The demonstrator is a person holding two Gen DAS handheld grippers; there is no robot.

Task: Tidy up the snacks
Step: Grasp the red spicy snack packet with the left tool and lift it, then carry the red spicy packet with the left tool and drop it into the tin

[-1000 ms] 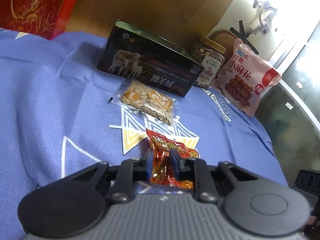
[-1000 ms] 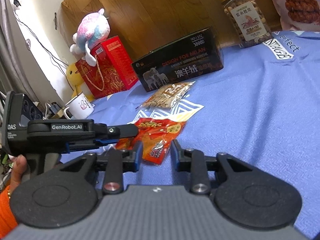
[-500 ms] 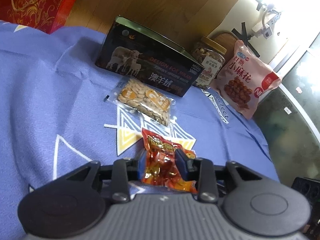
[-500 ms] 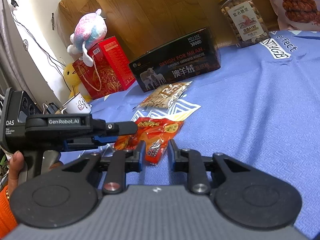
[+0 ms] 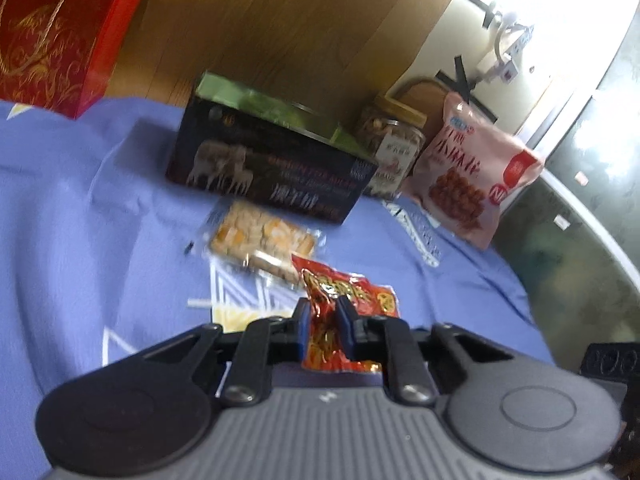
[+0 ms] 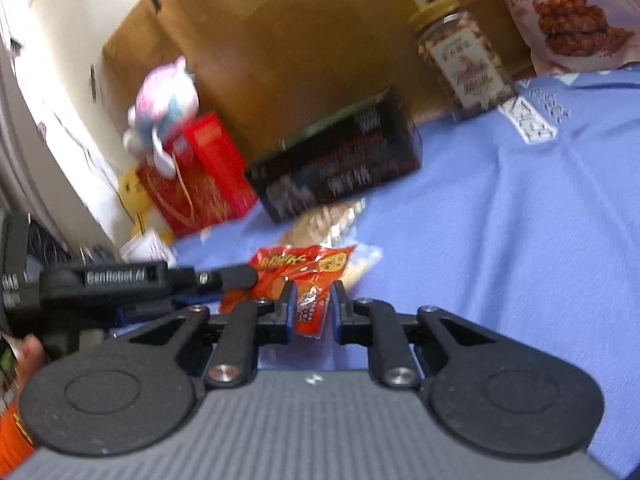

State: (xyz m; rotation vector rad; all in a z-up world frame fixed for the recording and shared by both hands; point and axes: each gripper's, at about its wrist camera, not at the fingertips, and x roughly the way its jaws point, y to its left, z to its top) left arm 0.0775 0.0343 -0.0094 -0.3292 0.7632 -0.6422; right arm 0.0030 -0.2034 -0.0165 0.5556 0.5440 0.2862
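A red snack packet (image 5: 348, 292) hangs just above the blue cloth (image 5: 80, 220), raised off it. My left gripper (image 5: 323, 318) is shut on the packet's near end, its jaws still closing and the foil squeezed between the pads. In the right wrist view the left gripper (image 6: 244, 280) reaches in from the left and holds the red packet (image 6: 304, 268) by one side. My right gripper (image 6: 314, 304) has the packet's other corner between its fingers. Its jaws are closing, and a thin gap still shows at the right pad.
A clear packet of pale nuts (image 5: 260, 240) lies just beyond the red one. Behind it stand a black box (image 5: 272, 172), a nut jar (image 5: 392, 148) and a pink bag (image 5: 472, 176). A red gift bag (image 5: 52, 36) is far left. The cloth's edge drops off at the right.
The left jaws opened a little, then closed tighter on the red packet, which rose off the cloth. The right jaws narrowed around the packet's corner. Both views are now blurred and tilted.
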